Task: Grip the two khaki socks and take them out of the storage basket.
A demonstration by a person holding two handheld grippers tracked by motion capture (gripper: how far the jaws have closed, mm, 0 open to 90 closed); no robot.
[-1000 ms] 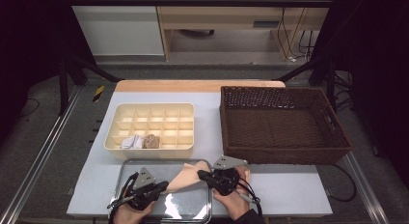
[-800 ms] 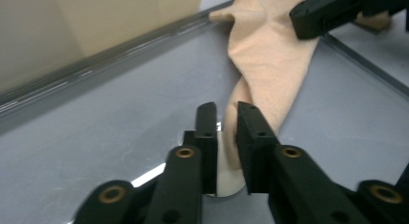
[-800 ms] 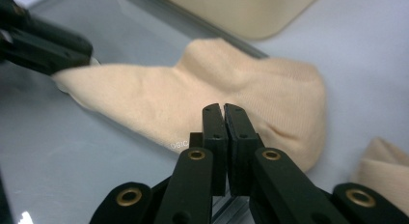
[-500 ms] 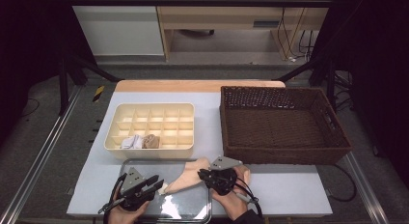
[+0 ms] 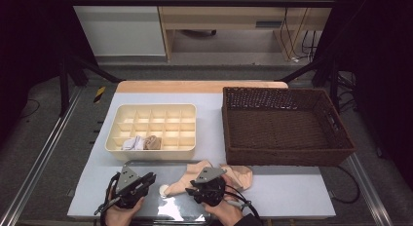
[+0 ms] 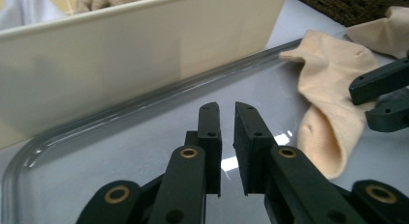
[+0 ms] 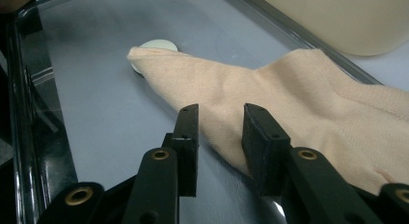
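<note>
A beige sock (image 5: 229, 175) lies flat, its toe on the shiny tray (image 5: 146, 165) and its cuff off the tray's right side. My right gripper (image 5: 191, 189) hovers low over the sock's (image 7: 289, 103) middle. Its jaws have just been opening and now stand apart over the fabric's near edge, pressing nothing. My left gripper (image 5: 150, 178) sits left of the toe. Its jaws (image 6: 226, 110) have just been closing to a narrow gap, with nothing between them. A small white disc (image 7: 156, 45) peeks out under the toe.
A cream divided box (image 5: 151, 107) stands just behind the tray, with a white sock (image 5: 131, 143) and a tan one (image 5: 152, 142) in its front cells. A dark wicker basket (image 5: 287, 158) fills the right. The tray rim (image 6: 144, 105) runs close to the box wall.
The right gripper has slid left along the sock and its jaws have parted. The left gripper has backed a little to the left, away from the sock's toe.
</note>
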